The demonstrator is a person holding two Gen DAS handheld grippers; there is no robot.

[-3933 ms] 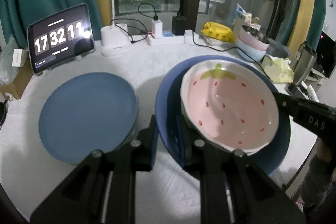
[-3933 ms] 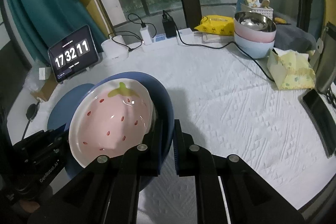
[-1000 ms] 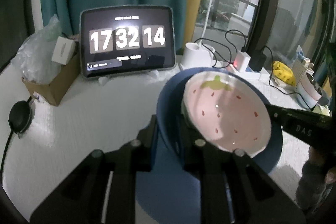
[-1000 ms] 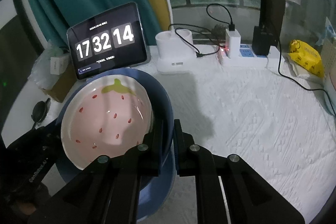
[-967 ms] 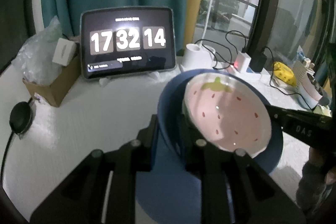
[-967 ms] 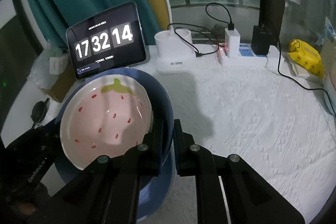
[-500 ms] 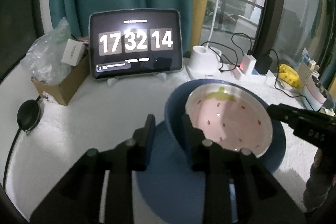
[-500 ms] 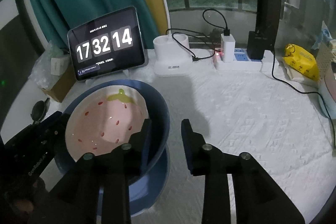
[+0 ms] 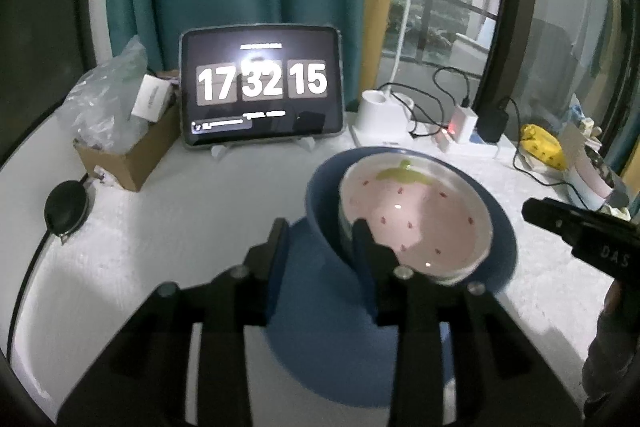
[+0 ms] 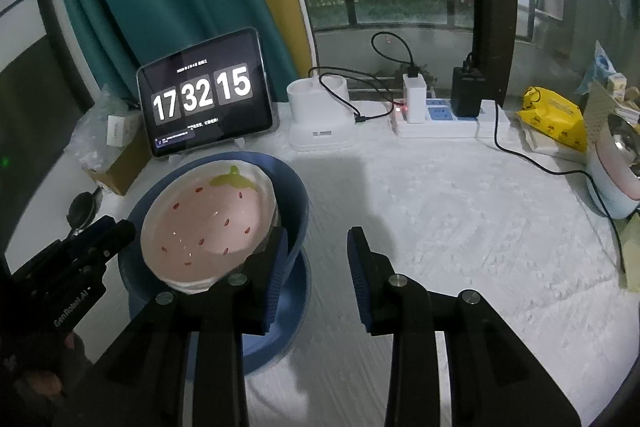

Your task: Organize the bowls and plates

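Note:
A pink strawberry bowl [image 9: 416, 211] [image 10: 212, 219] is nested in a blue bowl [image 9: 320, 195] [image 10: 294, 187], which rests on a blue plate [image 9: 340, 347] [image 10: 298, 291] on the white cloth. My left gripper [image 9: 320, 243] straddles the bowls' near left rim. Its jaws are opening, and a gap shows beside the outer finger. My right gripper [image 10: 316, 251] is open at the blue bowl's right edge. Its left finger overlaps the bowl wall and its right finger stands over bare cloth.
A tablet clock [image 9: 260, 91] stands behind the bowls. A cardboard box with a plastic bag [image 9: 120, 151] and a black round object [image 9: 66, 207] lie to the left. A lamp base [image 10: 320, 123], power strip [image 10: 448, 123], yellow packet [image 10: 556, 119] and stacked bowls [image 10: 616, 179] are to the right.
Both grippers were shut on the blue bowl's rim, carrying the nested bowls. The bowls now sit on the blue plate, and both grippers have opened and drawn back a little.

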